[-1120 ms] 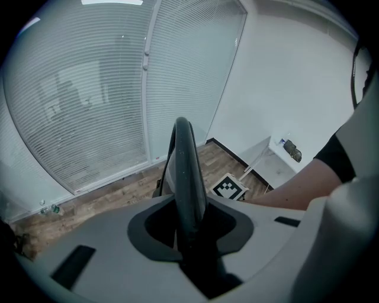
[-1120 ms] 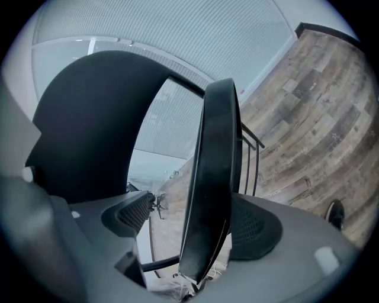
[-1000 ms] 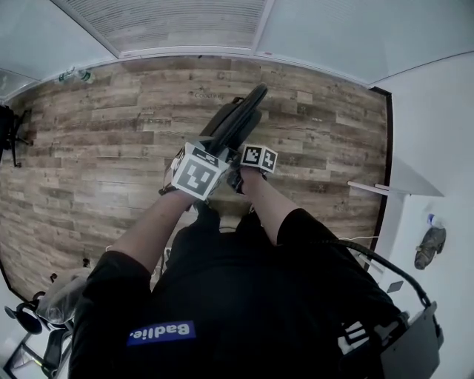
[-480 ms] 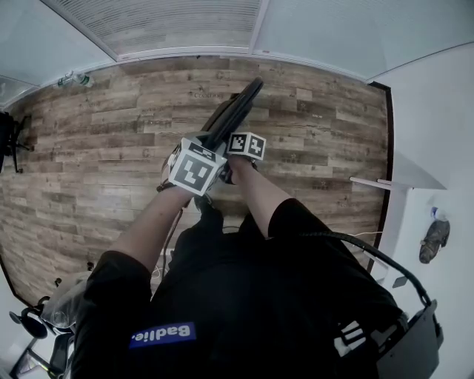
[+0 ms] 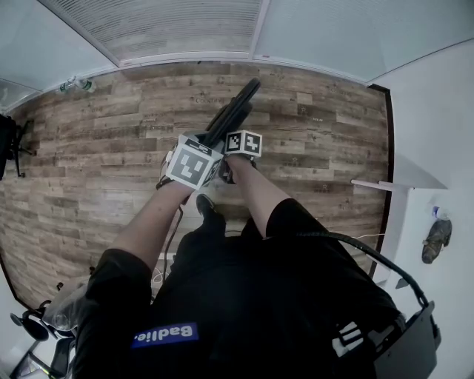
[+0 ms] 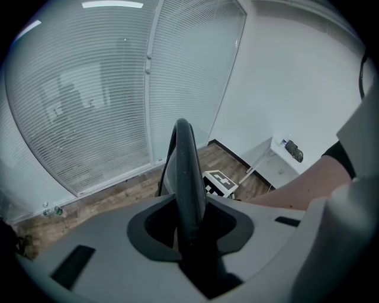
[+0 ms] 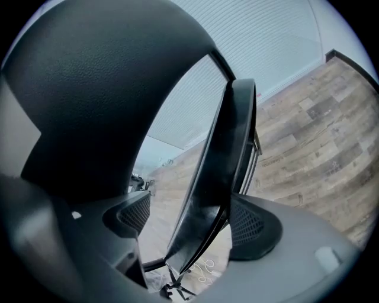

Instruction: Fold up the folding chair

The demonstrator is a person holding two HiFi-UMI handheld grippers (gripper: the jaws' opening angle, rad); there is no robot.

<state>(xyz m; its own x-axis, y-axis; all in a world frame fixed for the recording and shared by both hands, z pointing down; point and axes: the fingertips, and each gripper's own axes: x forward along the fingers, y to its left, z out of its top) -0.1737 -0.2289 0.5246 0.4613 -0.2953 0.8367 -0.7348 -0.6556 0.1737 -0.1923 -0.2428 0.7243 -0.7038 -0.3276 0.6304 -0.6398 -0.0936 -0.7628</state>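
The black folding chair (image 5: 237, 109) stands edge-on in front of me on the wood floor, its panels close together. My left gripper (image 5: 207, 148) is shut on the chair's thin black edge (image 6: 185, 171), which runs up out of the slot between its jaws. My right gripper (image 5: 229, 150) sits just right of it, straddling a wider chair panel (image 7: 228, 154). Its jaws have just been closing. The right pad (image 7: 246, 222) lies against the panel, while floor shows between the panel and the left pad (image 7: 133, 216).
Wood plank floor (image 5: 111, 148) runs all around, with a blind-covered glass wall (image 5: 163, 22) at the far side. A white table (image 5: 385, 185) stands at the right wall. A bottle (image 5: 74, 84) and a black stand (image 5: 7, 141) are at the far left.
The chair has narrowed to a thinner edge-on shape. Both grippers have shifted slightly up and left in the head view, and the right gripper has drawn closer to the left one.
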